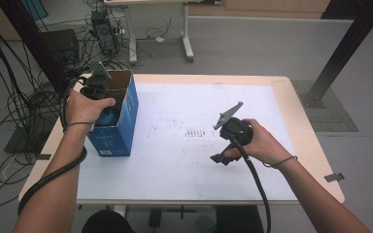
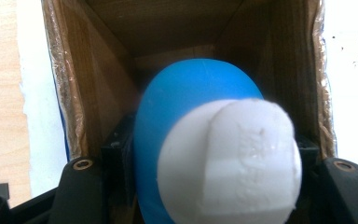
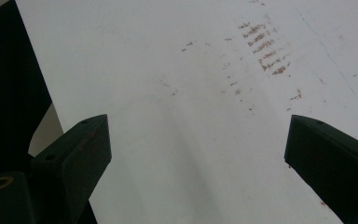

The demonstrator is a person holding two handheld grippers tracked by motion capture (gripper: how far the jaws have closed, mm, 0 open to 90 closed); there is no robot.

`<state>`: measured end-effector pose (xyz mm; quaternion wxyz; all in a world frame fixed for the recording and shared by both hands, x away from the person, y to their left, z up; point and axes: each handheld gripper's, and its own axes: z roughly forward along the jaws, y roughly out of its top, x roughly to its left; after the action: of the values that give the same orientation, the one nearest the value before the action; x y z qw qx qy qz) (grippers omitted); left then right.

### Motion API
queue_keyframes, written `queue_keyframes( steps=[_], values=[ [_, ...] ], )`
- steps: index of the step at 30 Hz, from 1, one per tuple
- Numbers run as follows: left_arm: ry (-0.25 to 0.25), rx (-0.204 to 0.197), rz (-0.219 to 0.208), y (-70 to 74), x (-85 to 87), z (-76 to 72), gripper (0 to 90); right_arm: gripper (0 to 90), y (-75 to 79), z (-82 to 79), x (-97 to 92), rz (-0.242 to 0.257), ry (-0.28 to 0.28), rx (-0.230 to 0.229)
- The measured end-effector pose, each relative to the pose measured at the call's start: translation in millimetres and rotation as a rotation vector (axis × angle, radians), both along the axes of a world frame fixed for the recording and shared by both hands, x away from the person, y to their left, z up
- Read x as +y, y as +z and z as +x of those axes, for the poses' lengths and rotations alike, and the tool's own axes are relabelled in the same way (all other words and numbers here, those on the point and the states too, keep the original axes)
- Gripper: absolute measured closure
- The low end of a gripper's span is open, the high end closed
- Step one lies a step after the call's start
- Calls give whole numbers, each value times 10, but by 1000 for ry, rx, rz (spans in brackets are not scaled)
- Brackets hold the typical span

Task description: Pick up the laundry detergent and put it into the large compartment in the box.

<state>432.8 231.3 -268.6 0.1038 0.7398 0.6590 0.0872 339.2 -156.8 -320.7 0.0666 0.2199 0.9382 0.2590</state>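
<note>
One blue-white toy (image 2: 200, 140) in left tool (image 2: 209, 186), lengthwise into box (image 2: 74, 93).

Even, soft daylight — faint shadows; close blue-white object (image 2: 214, 154) blurred.

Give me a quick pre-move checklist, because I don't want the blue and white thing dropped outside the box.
1. Grip: the left gripper is shut on the blue and white object, a jaw on each side. Ok.
2. Position: the object hangs over the open mouth of the blue box, brown inner walls around it. Ok.
3. Box upright on the table: ok.
4. Space inside the box below the object: cannot tell, the object hides it.
5. Right gripper: open, holding nothing, over the white table mat, apart from the box. Ok.
</note>
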Motion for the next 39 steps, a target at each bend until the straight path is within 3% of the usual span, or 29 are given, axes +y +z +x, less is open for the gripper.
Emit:
queue_keyframes(
  steps=[26,39],
  values=[
    [0,5,0,0,4,12,377,68,2,-2,-5,2,-2,0],
    [7,14,-20,0,59,26,376,68,5,-3,-11,0,-1,-1]
  ],
)
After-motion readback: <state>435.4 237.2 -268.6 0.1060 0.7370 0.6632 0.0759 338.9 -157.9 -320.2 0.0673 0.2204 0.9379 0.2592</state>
